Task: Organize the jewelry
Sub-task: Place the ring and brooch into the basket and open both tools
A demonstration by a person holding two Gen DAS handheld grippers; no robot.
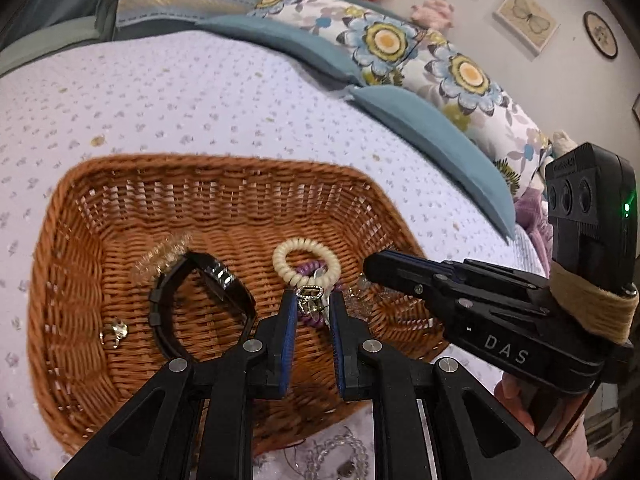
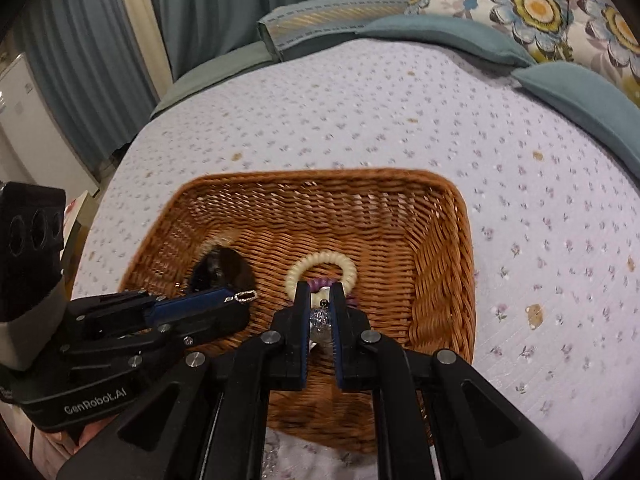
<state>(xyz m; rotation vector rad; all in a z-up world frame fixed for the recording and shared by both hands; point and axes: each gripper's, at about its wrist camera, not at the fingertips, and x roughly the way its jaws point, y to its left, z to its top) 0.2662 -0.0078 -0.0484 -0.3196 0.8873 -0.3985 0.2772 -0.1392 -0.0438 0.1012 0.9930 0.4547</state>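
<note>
Both grippers hover above our wicker basket (image 1: pixel 208 168): left gripper (image 1: pixel 313 300) pinches a gold clasp (image 1: pixel 308 294), right gripper (image 2: pixel 320 292) clamps a sparkly bead piece (image 2: pixel 320 316), basket floor directly beneath.

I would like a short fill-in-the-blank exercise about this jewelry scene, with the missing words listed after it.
1. The cream spiral hair tie lies inside the ____ wicker basket.
2. The basket stands on a ____ with a small flower print.
3. The left gripper is closed on a small ____ clasp.
4. The watch in the basket is ____ in colour.

Missing words: brown; bedspread; metal; black
</note>
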